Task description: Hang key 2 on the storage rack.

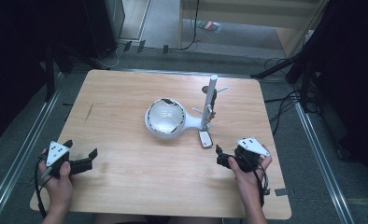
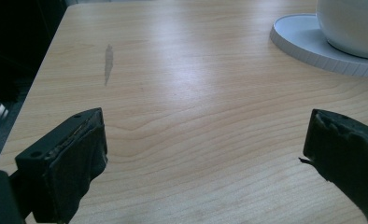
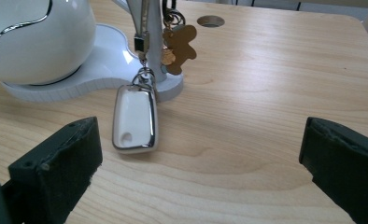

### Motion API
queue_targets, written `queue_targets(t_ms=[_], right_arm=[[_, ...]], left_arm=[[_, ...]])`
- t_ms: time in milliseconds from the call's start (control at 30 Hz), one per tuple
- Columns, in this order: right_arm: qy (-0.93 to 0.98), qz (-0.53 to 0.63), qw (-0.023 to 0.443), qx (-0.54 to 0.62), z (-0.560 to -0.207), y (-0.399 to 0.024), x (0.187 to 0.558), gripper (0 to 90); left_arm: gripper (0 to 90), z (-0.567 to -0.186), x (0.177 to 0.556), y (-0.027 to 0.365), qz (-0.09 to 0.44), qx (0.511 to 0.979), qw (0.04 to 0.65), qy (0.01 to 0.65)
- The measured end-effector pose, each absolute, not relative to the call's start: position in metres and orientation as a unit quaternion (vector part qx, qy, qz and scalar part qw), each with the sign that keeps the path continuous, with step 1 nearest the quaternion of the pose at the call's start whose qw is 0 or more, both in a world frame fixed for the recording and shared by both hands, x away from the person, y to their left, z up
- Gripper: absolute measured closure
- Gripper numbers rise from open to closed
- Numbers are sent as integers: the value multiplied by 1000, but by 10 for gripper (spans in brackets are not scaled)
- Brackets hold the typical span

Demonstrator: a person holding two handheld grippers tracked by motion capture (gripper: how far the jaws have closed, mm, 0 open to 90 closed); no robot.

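Observation:
A white stand holds a round bowl (image 1: 165, 116) and an upright post (image 1: 211, 100) at the middle of the wooden table (image 1: 126, 186). From the post hang a brown bear-shaped charm (image 3: 180, 46) and a white, chrome-edged key fob (image 3: 134, 119), whose lower end rests on the table (image 1: 204, 138). My right gripper (image 1: 219, 156) is open just in front of the fob, with nothing between its jaws (image 3: 201, 144). My left gripper (image 1: 81, 148) is open near the table's front left, over bare wood (image 2: 205, 140). The stand's flat base (image 2: 308, 42) lies far ahead of it.
A dark streak (image 2: 108, 63) marks the wood at the left. A small round hole (image 3: 210, 21) sits in the table behind the post. Cables and dark stands (image 1: 289, 70) surround the table on the floor. A metal rail (image 1: 18, 158) runs along the left side.

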State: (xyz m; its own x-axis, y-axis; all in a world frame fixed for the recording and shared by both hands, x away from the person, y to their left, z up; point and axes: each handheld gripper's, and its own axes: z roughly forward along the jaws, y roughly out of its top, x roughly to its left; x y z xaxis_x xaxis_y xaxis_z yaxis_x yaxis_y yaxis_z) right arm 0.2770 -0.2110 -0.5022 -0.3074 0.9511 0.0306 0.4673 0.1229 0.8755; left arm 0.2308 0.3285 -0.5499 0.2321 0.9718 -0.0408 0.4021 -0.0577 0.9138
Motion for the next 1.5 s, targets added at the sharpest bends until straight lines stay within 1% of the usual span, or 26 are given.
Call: queue_targets(t_ms=[233, 633, 900, 1500], right_arm=[[691, 414, 295, 514, -510, -231, 270, 0], [682, 408, 289, 533, -520, -255, 264, 0], [673, 397, 306, 544, -530, -273, 263, 0], [656, 397, 301, 567, -543, -312, 251, 0]], left_arm=[[0, -550, 231, 328, 324, 652, 438, 527], [0, -550, 231, 328, 326, 651, 439, 526], [0, -550, 231, 329, 324, 651, 439, 527], [0, -550, 231, 329, 325, 651, 440, 526]])
